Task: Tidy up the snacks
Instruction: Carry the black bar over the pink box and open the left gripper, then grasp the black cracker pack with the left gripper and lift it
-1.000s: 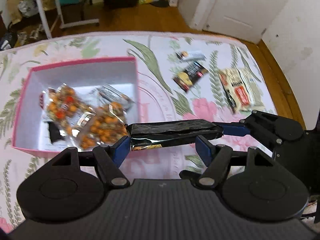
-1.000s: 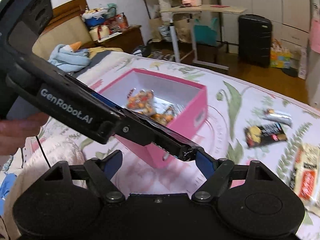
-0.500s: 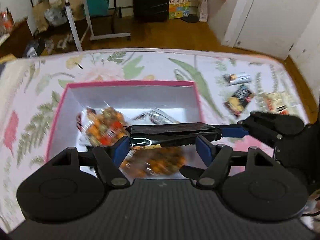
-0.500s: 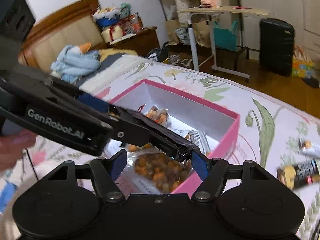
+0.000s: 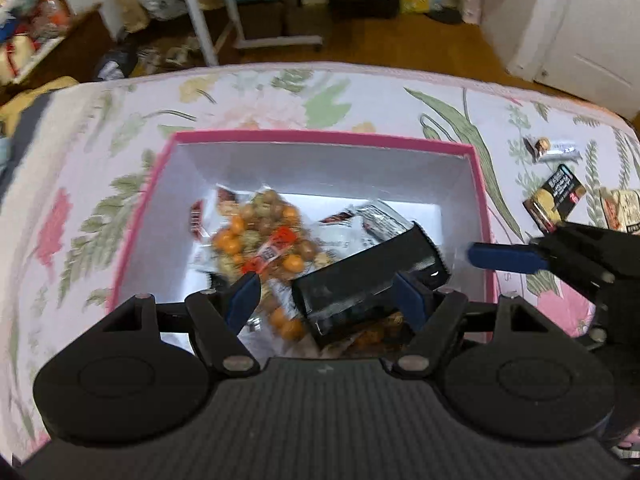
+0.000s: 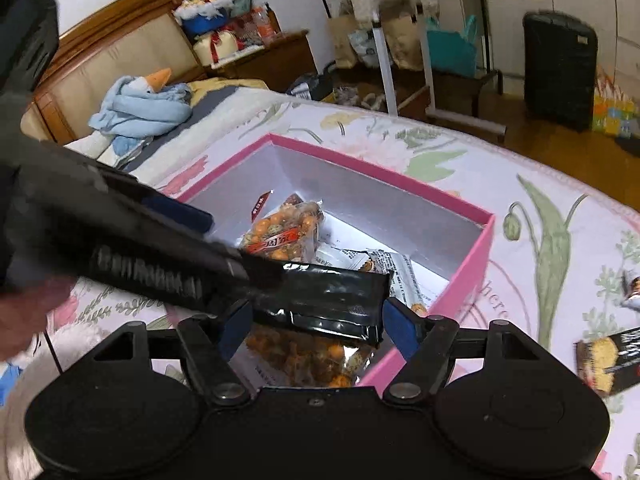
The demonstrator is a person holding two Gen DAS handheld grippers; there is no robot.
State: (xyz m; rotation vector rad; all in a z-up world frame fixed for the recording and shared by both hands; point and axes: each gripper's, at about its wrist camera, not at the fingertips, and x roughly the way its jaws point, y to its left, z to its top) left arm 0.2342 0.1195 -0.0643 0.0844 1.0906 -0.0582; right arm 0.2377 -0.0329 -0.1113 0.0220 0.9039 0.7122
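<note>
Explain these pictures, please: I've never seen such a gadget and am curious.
A person holds a two-finger gripper in each hand; a camera on each looks along its fingers. One picture is from the left gripper, the other from the right gripper. On the flowered bed sits a pink box with snack bags; more snacks lie beside it. A black packet is tilted over the box, apparently loose: both grippers are open. The right jaws have just been closing slightly, no pad pressing the packet between them.

Glossy black foil packet (image 5: 370, 284) (crinkled), matt pink cardboard box (image 5: 320, 137), printed cloth bedspread (image 5: 360, 96).
</note>
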